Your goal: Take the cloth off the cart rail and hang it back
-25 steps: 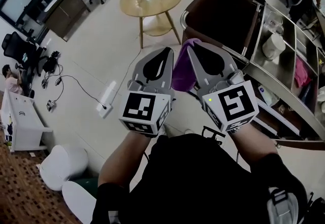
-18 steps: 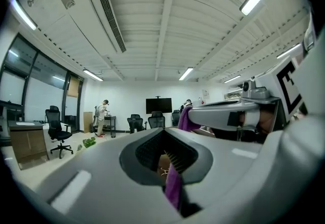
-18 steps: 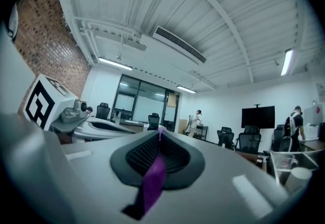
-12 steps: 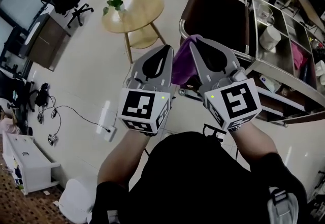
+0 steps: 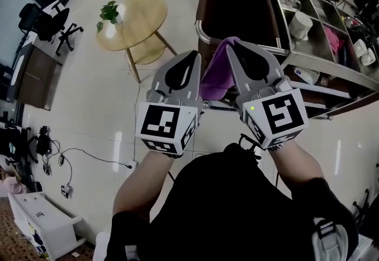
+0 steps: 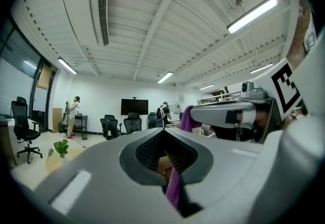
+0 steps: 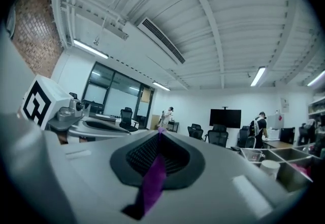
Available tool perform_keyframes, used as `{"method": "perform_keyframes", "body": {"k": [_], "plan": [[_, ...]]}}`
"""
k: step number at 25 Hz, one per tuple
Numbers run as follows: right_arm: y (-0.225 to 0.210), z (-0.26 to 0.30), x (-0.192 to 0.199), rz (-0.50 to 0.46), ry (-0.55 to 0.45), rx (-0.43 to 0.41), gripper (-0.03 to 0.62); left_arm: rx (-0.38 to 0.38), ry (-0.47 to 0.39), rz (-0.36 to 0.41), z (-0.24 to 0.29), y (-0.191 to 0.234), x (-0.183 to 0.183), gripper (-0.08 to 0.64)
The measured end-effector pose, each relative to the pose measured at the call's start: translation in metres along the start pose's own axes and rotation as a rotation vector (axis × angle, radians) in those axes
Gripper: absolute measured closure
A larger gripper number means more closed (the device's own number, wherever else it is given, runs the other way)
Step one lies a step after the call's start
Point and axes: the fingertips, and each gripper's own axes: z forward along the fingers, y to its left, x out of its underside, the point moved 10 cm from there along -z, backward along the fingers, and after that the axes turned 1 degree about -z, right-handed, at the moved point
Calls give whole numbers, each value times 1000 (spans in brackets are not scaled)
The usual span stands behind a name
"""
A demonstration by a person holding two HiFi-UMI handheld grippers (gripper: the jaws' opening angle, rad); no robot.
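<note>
Between two raised grippers, at 12 o'clock from the person, hangs a purple cloth [image 5: 218, 73]. The left gripper [image 5: 190, 60] clenches one edge and the right gripper [image 5: 235, 48] clenches the other. Each gripper view shows only a thin purple strip pinched between closed jaws, and the jaw bodies cover much of the cloth in the head view. The cloth's lower edge hides part of the cart rail [image 5: 202, 22] behind it, so I cannot tell whether cloth and rail touch. The cart [image 5: 240, 8] is cut off at 2 o'clock, and the items on its shelves are too small to name. Both hands are hidden under marker cubes printed with black-and-white squares. Below lies a pale, glossy office floor. A round wooden table [image 5: 135, 22] with a small plant [image 5: 109, 12] stands at 10 o'clock. Strip lights [image 6: 251, 13] cross a ribbed white ceiling.
</note>
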Motion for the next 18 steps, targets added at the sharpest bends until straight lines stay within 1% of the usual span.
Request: {"method": "perform_keyframes", "body": {"k": [5, 8, 14, 18], "plan": [[-1, 1, -4, -8, 20, 48, 581, 48, 0, -15, 6, 4, 2, 571], [-10, 3, -3, -2, 27, 65, 581, 62, 5, -20, 15, 4, 2, 571], [-29, 12, 1, 6, 26, 64, 581, 56, 19, -19, 34, 6, 6, 571], [-49, 19, -7, 6, 14, 66, 581, 49, 19, -18, 49, 6, 1, 571]]}}
